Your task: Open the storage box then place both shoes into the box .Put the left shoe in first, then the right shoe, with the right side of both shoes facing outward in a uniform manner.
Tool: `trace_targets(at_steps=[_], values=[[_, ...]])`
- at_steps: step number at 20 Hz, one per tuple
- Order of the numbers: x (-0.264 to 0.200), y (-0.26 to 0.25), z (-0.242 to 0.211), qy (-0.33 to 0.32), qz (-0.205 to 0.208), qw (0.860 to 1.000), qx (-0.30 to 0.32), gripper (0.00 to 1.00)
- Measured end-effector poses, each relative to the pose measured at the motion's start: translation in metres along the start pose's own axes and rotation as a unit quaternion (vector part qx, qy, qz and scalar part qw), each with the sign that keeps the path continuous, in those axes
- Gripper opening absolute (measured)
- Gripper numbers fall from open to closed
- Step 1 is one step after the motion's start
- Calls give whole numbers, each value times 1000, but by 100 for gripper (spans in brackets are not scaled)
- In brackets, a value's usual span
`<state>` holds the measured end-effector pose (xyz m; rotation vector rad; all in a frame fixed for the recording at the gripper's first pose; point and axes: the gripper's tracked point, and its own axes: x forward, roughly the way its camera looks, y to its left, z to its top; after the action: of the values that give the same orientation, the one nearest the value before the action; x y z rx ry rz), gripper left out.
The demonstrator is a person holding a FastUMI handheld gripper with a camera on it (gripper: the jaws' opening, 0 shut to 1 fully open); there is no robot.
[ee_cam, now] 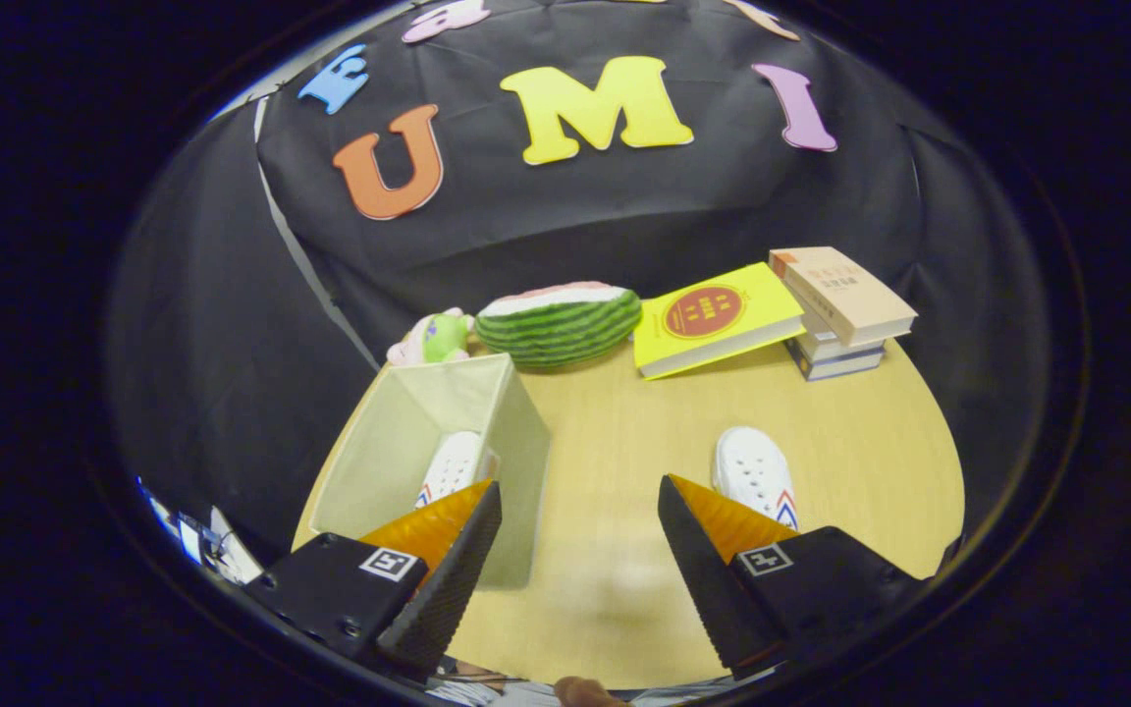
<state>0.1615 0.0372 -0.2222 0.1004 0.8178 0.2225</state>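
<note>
From the gripper cam I've got the storage box [433,432] open on the table [605,471], one white shoe [455,465] already inside it. My gripper [580,511] is spread wide, holding nothing. The other shoe [754,473] sits on the table just past the right finger.

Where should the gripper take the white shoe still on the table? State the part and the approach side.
Probably across its narrow middle, from above. The white shoe lies flat, sole down, on the table, lengthwise along the fingers, so its two long sides are free. The open gripper holds nothing; the box already has one shoe.
</note>
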Motion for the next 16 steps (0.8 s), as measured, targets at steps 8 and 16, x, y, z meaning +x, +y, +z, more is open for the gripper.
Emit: trace_targets(at_steps=[8,16], values=[[36,-133,-57,122,-92,988,25,100],[65,-202,-102,195,-120,973,35,99]])
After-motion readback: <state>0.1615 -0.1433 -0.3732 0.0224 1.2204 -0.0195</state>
